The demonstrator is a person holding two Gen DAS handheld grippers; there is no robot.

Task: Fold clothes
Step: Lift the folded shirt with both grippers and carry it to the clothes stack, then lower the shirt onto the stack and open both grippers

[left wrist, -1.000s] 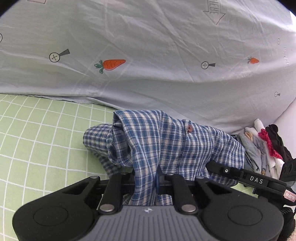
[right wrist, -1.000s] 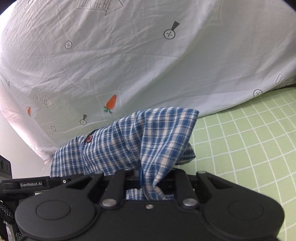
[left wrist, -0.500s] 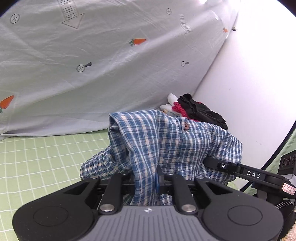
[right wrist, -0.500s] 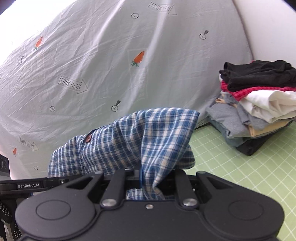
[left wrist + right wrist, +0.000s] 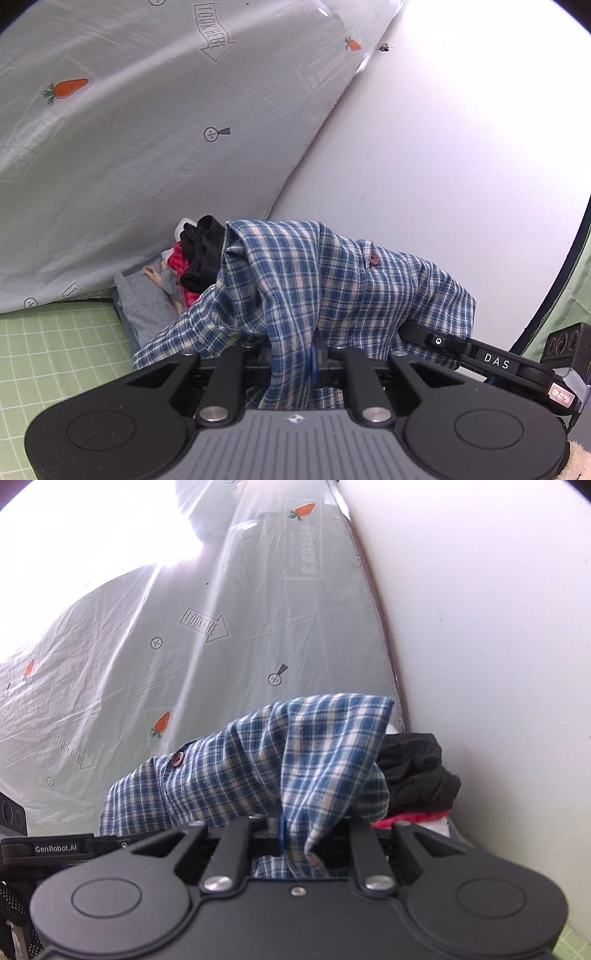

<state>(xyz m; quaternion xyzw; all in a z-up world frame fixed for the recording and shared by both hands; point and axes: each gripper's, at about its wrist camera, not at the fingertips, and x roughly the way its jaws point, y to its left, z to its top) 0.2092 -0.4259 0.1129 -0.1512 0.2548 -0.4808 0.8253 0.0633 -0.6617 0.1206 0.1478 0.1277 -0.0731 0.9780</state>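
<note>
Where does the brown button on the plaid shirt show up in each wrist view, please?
Left wrist view: the brown button sits right of centre, on the plaid shirt, above the left gripper.
Right wrist view: it sits left of centre, above the right gripper.
Shared landmark: the black garment topping the folded stack.

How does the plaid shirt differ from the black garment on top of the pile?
The plaid shirt is blue and cream checked; the black garment is plain. The shirt hangs bunched, pinched in the left claw and right claw; the black garment rests folded on the clothes pile. Both are soft clothing near the white wall.
</note>
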